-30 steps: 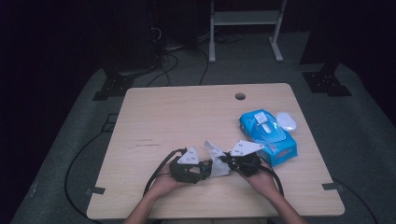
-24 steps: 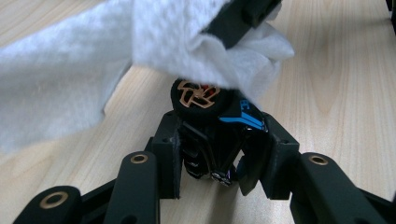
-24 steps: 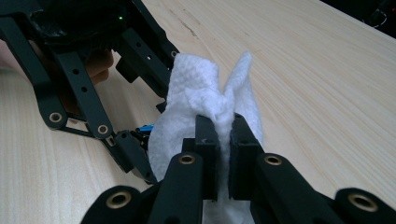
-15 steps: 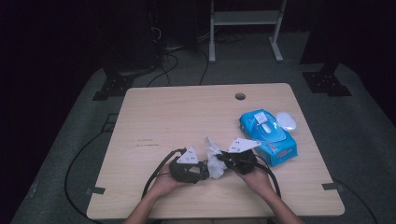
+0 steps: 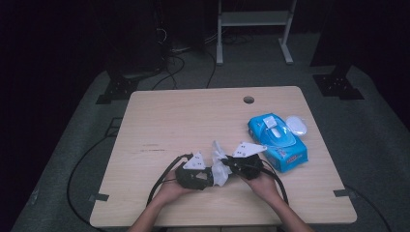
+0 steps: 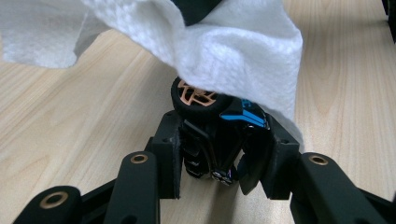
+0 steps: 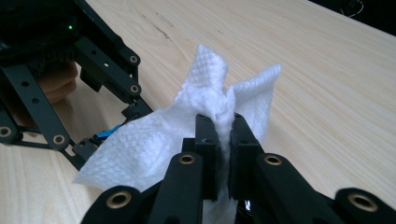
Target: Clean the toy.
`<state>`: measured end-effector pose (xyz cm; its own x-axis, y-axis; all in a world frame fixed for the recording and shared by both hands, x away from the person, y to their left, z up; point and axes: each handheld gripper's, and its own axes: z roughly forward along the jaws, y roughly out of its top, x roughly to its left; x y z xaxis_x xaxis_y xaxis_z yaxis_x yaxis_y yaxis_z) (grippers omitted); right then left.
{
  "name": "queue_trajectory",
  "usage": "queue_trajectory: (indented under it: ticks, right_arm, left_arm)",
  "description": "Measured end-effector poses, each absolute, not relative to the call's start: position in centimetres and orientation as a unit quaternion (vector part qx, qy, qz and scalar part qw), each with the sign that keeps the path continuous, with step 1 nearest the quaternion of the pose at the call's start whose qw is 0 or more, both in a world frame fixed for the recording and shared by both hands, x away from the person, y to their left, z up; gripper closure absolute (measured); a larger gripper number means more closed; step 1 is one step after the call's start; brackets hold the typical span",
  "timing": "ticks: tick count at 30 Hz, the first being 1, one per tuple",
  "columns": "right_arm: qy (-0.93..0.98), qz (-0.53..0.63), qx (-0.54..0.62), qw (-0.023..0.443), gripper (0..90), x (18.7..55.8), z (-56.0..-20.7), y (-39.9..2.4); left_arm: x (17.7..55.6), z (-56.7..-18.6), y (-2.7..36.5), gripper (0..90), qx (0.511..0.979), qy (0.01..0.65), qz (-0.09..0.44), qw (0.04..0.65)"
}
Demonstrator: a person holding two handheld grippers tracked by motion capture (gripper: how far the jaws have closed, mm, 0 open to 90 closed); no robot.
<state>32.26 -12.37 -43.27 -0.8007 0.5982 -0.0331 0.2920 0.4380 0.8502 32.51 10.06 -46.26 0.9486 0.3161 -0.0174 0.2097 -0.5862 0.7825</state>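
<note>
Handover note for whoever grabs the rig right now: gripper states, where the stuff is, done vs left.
Left hand-held gripper: shut on the toy car, a small black one with blue trim and an orange-spoked wheel, held just above the table near its front edge.
Right hand-held gripper: shut on the white wipe, which drapes over the car's far end.
Blue wipe pack lies to the right on the table, a small white object beside it.
Done: a wipe is out, car and wipe are gripped and touching.
Left: apparently wiping the car; how clean it is, I cannot tell. Then set both down.
</note>
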Motion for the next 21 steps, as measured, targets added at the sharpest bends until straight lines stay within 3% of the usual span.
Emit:
queue_trajectory:
  ticks: [4, 10, 13, 19, 21]
  right_arm:
    - [0.832, 0.469, 0.258, 0.144, 84.2, 31.8, -43.4, -11.3]
    - [0.837, 0.44, 0.26, 0.195, 84.2, 32.1, -43.1, -12.2]
    - [0.823, 0.454, 0.296, 0.173, 84.3, 32.8, -43.2, -13.6]
    - [0.836, 0.467, 0.246, 0.148, 84.2, 31.3, -43.3, -10.2]
    - [0.844, 0.459, 0.223, 0.163, 84.2, 30.6, -43.4, -9.0]
  left_arm:
    - [32.4, -46.2, 10.0, 57.4, 0.889, 0.149, 0.064, 0.429]
    - [32.5, -46.2, 10.1, 57.5, 0.889, 0.148, 0.063, 0.428]
    - [32.5, -46.2, 10.0, 57.6, 0.891, 0.146, 0.065, 0.426]
    - [32.5, -46.2, 9.9, 57.6, 0.89, 0.148, 0.065, 0.426]
    - [32.5, -46.2, 10.0, 57.6, 0.891, 0.146, 0.063, 0.425]
